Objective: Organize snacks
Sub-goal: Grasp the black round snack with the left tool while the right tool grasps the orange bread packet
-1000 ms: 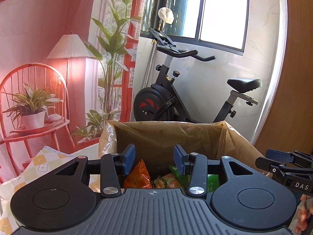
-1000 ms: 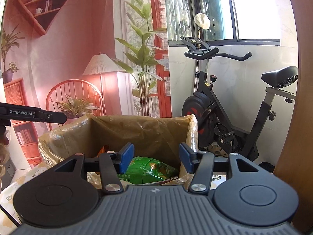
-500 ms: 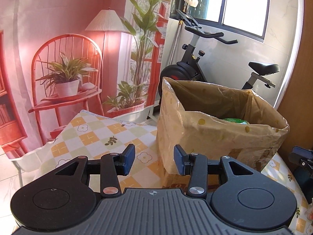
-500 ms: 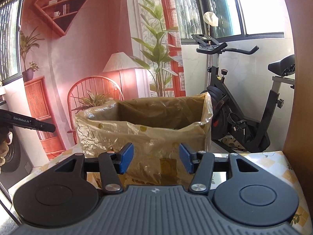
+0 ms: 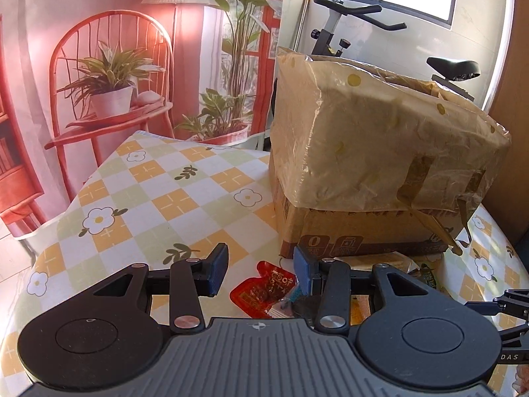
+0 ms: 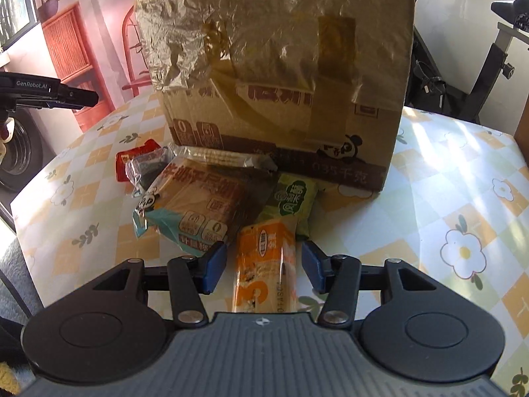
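A cardboard box lined with a brownish plastic bag stands on the checked tablecloth. My left gripper is open, low over a red snack packet that lies before the box's near corner. My right gripper is open too. An orange packet lies between its pads, and neither pad touches it. In front of the box lie a teal bread pack, a green packet, a red packet and a clear-wrapped dark snack.
The other gripper reaches in at the left edge of the right wrist view. An exercise bike stands behind the box, a wooden panel to the right. Bare tablecloth spreads right of the pile.
Both grippers have come down from above the box's open top to the table in front of it and tilted downward. The loose snacks on the cloth have come into view.
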{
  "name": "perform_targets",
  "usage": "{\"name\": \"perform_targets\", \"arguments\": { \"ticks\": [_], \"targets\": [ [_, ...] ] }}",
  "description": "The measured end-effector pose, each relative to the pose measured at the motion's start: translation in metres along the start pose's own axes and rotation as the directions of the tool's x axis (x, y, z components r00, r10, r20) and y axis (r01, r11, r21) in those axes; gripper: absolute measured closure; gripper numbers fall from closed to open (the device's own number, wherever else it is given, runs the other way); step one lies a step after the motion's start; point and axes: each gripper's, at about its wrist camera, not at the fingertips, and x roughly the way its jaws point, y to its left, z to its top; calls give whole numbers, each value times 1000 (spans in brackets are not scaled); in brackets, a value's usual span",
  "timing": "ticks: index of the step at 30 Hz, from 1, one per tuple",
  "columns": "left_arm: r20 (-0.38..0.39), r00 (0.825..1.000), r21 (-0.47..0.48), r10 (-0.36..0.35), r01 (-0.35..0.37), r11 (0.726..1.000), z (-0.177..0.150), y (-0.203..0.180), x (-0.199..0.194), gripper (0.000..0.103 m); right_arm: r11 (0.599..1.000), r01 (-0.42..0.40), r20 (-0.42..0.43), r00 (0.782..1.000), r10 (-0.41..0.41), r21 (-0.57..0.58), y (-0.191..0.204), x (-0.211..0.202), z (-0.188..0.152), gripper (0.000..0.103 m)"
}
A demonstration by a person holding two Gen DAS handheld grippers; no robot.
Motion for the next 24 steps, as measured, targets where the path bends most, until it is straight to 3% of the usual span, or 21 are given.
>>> {"name": "perform_targets", "arguments": {
  "ticks": [3,5,14,24],
  "targets": [
    [-18,1000,18,1,-1,1000,-5,-2,6,57,1000,22,-45,999,-22,-6,4,10,-10,51],
    [-33,999,16,0,0,1000,-9,-2,11,57,999,38,-56,998,-39,-18,5,14,-14,58],
    [-121,990,112,-66,80,990,-40,-19,27,57,998,62,2,998,-62,6,-1,5,-10,60],
    [-139,986,246,-96,128,961,-37,-43,61,54,992,115,43,992,-117,46,-9,-7,-9,60]
  ]
}}
